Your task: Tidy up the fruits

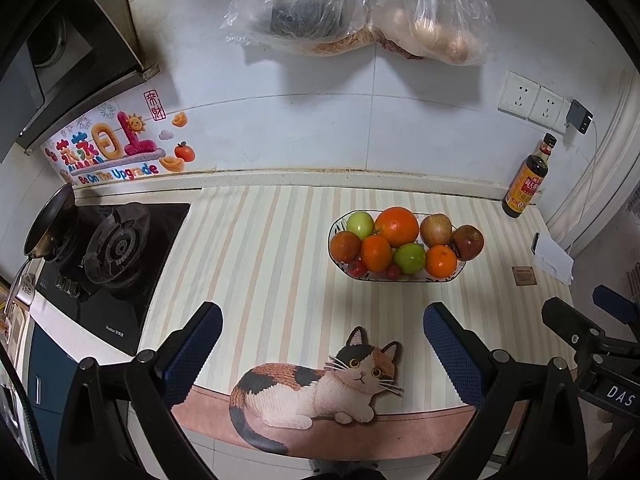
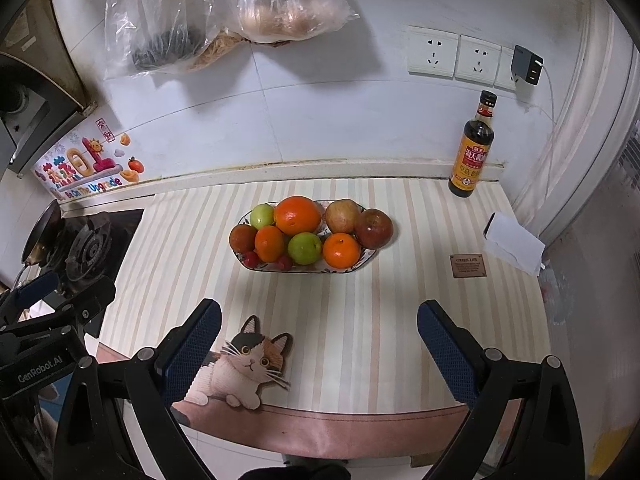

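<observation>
Two grippers, left gripper (image 1: 322, 344) and right gripper (image 2: 319, 340), spread wide, empty; fruit bowl (image 2: 256, 267) well ahead.

Glossy fruits (image 1: 396, 226), glazed bowl (image 1: 404, 278) (ceramic-looking), matt striped mat (image 1: 260, 248)

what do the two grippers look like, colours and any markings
Both are alike: black angular linkage arms with round silver-grey pivot bolts, each ending in two flat fingers faced with dark blue dimpled pads. See the left gripper and right gripper. White lettering shows on the bodies: "GenRobot.AI" on the left one, seen from the right wrist, and "DAS" on the right one, seen from the left wrist. No cables or sleeves are visible.
</observation>
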